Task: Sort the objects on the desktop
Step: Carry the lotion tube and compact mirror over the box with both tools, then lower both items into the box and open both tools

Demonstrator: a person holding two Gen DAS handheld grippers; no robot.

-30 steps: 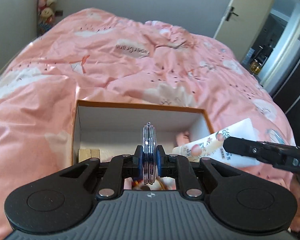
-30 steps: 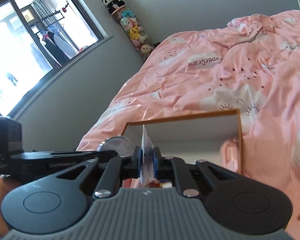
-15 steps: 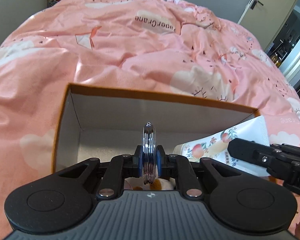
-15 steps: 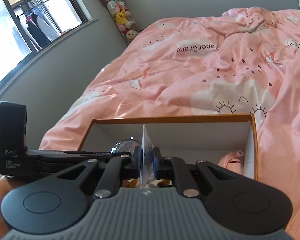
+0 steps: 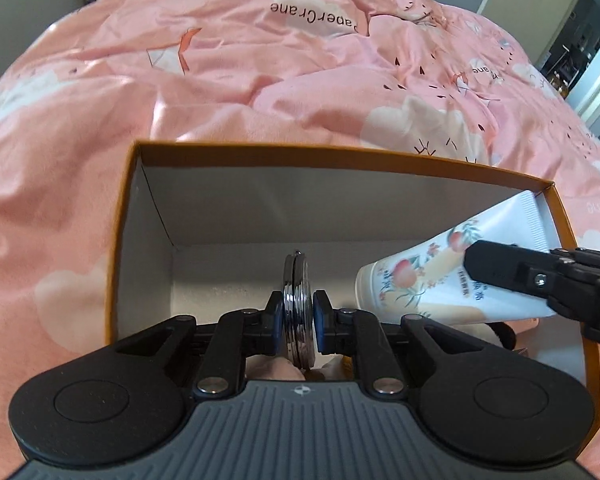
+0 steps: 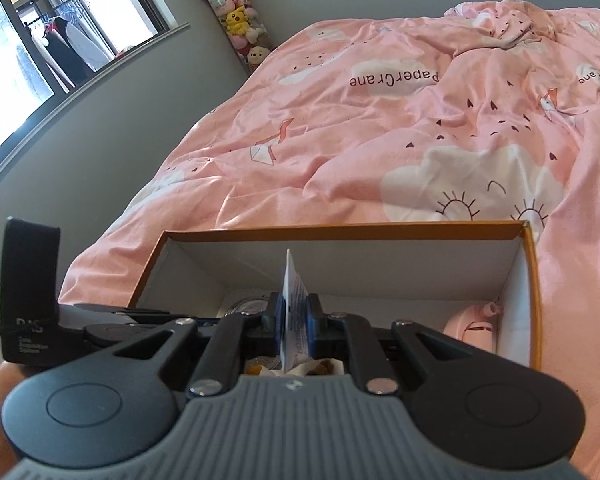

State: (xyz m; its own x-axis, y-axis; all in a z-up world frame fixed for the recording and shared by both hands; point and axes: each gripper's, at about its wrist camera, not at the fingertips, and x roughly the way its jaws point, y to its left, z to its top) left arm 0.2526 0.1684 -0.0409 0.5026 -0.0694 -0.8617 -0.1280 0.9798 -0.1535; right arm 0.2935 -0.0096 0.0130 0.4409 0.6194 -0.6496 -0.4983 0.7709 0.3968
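An orange-rimmed box [image 5: 332,156] with white inner walls lies on a pink duvet. My left gripper [image 5: 297,316] hangs over its near half with a round silver compact [image 5: 297,280] standing edge-on between the pads; the jaws are opening, and the pads still touch it. In the right wrist view the compact [image 6: 244,306] shows low inside the box [image 6: 340,230]. My right gripper [image 6: 294,320] is shut on a white tube with a peach print [image 5: 428,272], seen edge-on as a thin white tube [image 6: 292,284]. It reaches in over the box's right side.
A pink object [image 6: 474,328] rests in the box's right corner, and small yellowish items show below the fingers. The rumpled pink duvet [image 5: 260,60] surrounds the box. A grey wall, a window and a column of plush toys [image 6: 236,12] stand at the left.
Both grippers have dropped toward the box and tilted down, so its inside fills more of each view. The compact and the tube stay between their pads.
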